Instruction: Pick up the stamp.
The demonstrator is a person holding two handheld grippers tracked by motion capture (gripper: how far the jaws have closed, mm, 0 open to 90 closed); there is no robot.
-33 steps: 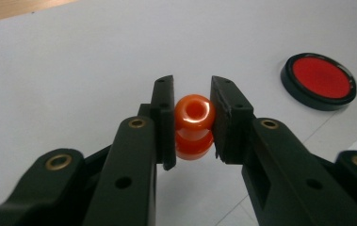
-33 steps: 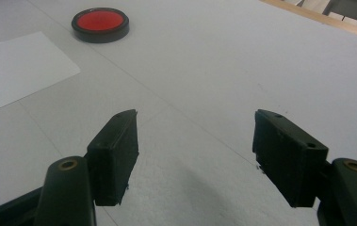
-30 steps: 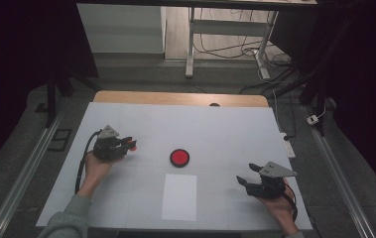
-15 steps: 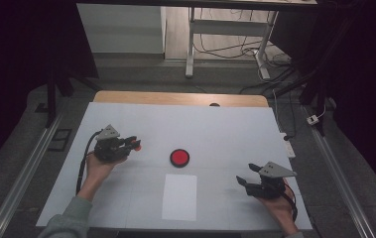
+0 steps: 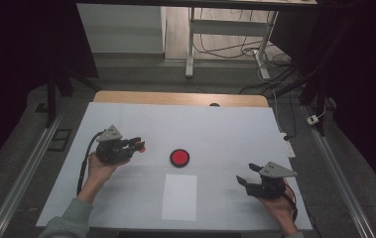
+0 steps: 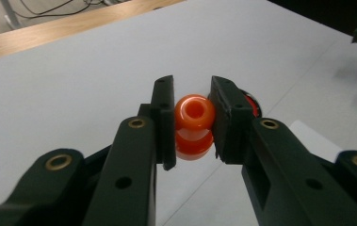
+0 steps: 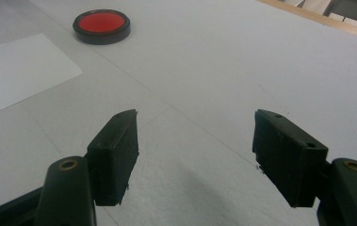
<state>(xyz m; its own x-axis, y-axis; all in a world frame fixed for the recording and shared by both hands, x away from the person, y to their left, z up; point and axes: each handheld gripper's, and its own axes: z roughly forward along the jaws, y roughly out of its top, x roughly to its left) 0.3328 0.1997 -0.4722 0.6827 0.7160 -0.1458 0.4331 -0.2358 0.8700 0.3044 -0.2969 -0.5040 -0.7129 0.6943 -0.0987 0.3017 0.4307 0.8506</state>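
L gripper (image 6: 192,125) clamps a glossy orange double-ring bead (image 6: 194,127). R gripper (image 7: 195,160) hangs released, jaws wide. Round red black-rimmed disc (image 5: 179,157) sits btwn them.

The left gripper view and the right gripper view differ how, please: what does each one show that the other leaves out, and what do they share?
The left gripper view alone: the left gripper shut on an orange bead-like piece with a hole. The right gripper view alone: the right gripper open over bare surface. Both share the red disc with a black rim, the white paper sheet and the white table cover.
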